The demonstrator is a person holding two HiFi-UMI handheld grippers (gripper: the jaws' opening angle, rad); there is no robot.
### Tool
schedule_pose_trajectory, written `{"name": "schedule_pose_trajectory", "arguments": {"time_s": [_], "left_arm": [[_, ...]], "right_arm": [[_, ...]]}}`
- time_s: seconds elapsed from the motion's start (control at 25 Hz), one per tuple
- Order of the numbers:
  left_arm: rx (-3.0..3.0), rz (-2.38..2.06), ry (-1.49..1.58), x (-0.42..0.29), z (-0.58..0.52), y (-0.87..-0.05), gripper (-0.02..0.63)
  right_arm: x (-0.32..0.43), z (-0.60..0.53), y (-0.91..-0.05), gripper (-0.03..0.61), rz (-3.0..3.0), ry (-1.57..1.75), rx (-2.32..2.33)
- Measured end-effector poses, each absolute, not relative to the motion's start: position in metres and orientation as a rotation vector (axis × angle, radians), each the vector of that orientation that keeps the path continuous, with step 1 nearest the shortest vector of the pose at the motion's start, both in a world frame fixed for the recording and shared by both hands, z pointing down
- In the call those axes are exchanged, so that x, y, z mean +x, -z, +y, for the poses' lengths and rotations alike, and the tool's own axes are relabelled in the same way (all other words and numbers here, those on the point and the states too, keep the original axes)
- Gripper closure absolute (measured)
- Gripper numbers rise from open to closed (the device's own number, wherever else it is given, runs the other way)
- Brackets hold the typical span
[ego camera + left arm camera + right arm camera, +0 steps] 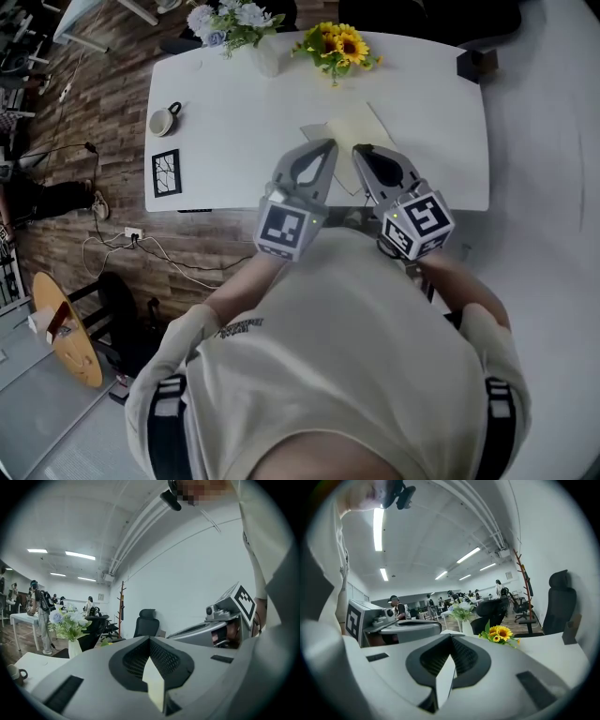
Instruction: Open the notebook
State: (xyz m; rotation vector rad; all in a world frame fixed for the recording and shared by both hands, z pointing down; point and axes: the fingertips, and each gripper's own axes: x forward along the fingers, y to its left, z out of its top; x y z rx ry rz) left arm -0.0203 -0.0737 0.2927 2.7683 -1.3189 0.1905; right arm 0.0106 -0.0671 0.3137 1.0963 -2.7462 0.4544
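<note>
With left tool (328, 147) and right tool (360, 150) clenched empty, I judge they could shove the notebook (356, 127) across the bench (234, 112) instead of lifting its cover.

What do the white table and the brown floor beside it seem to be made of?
The table has a smooth, matte white top with no grain, so it is probably laminate or painted board. The floor shows brown planks with grain and seams, which suggests wood or a wood-look laminate.
</note>
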Motion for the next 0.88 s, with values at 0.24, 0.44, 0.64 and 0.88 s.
{"name": "schedule_pose_trajectory", "arguments": {"time_s": [0.24,0.44,0.64,0.88], "left_arm": [[2.792,-1.316,-0.174,-0.016,-0.071,-0.29,0.603],[2.796,-1.318,-0.178,-0.015,-0.074,-0.293,0.603],[2.786,-1.318,-0.189,-0.015,-0.075,-0.294,0.603],[2.788,-1.315,-0.214,-0.014,-0.075,-0.3,0.603]], "right_arm": [[0.013,-0.065,-0.305,0.575,-2.778,-0.413,1.121],[0.01,-0.062,-0.3,0.577,-2.807,-0.372,1.108],[0.008,-0.061,-0.3,0.577,-2.808,-0.381,1.089],[0.009,-0.06,-0.303,0.577,-2.803,-0.39,1.079]]}}
